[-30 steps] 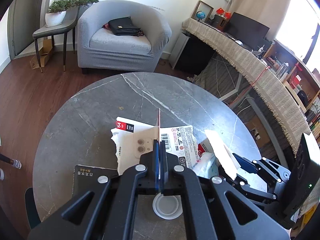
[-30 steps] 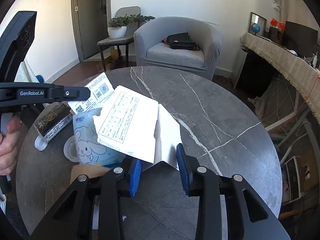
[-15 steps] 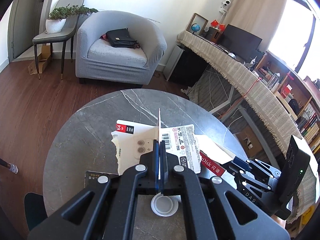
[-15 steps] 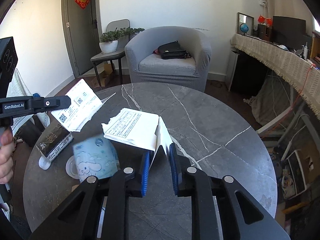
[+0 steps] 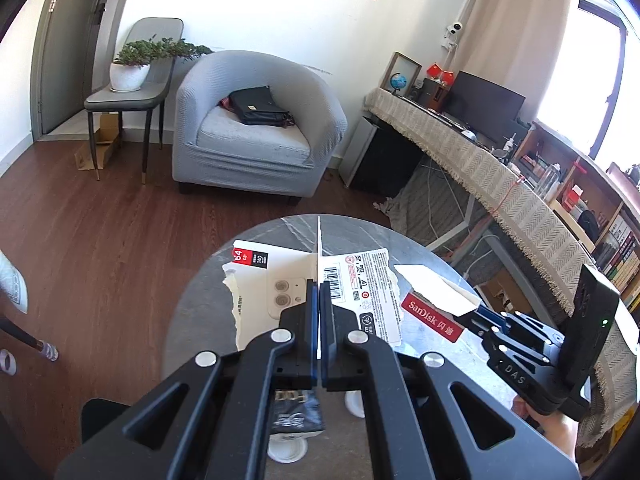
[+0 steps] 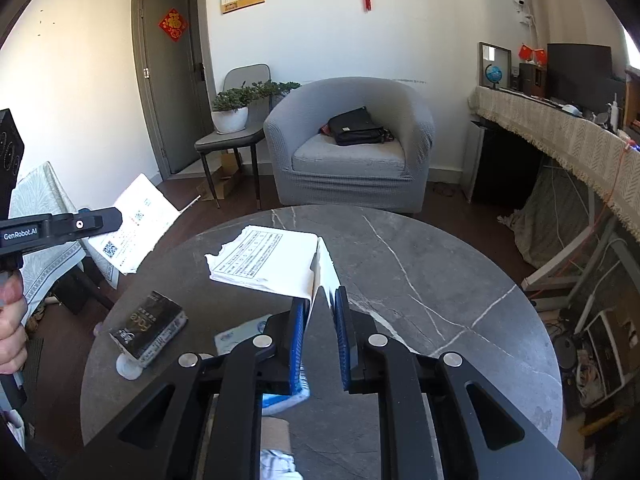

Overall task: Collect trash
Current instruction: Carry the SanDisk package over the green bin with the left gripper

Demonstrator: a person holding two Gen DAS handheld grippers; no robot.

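My left claw [image 5: 319, 300] clamped on torn card package [image 5: 352, 280], frame centre; light, stiff, bends easily. Right claw [image 6: 319, 322] pinching folded paper [image 6: 264, 258] at crease; flimsy, tears easily.

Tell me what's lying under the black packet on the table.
The black packet rests partly on a white lid at its near end, with the table beneath. The packet hides whatever lies under its far end.

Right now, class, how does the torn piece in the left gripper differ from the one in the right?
The left piece shows a barcode and a 64 label; the right piece shows a printed table. The left fingers press flat on theirs; the right fingers stand apart around a fold. Both are torn white packaging.
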